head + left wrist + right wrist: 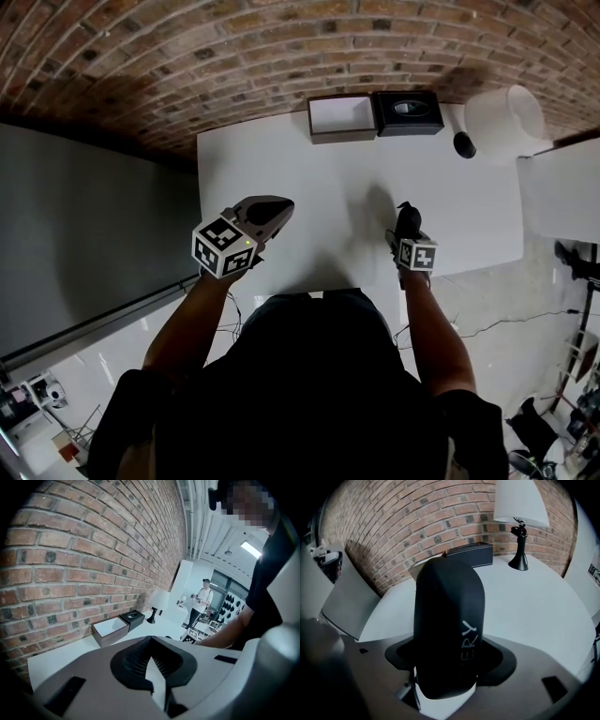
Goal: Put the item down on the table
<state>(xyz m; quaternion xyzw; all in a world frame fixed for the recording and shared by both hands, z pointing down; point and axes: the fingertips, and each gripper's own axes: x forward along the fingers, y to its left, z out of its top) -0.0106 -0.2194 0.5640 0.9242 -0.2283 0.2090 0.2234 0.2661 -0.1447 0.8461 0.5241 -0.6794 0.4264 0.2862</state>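
My right gripper (408,225) is shut on a black item with a rounded top (407,217), held over the white table (309,178) near its front edge. In the right gripper view the item (447,620) stands upright between the jaws, with pale letters "ERY" on its side. Whether it touches the table I cannot tell. My left gripper (275,212) hovers over the table's front left part, jaws closed with nothing between them (157,670).
A brown box with a white inside (341,117) and a black tissue box (408,111) stand against the brick wall. A white lamp (504,114) stands at the back right. A person (199,604) stands far off in the room.
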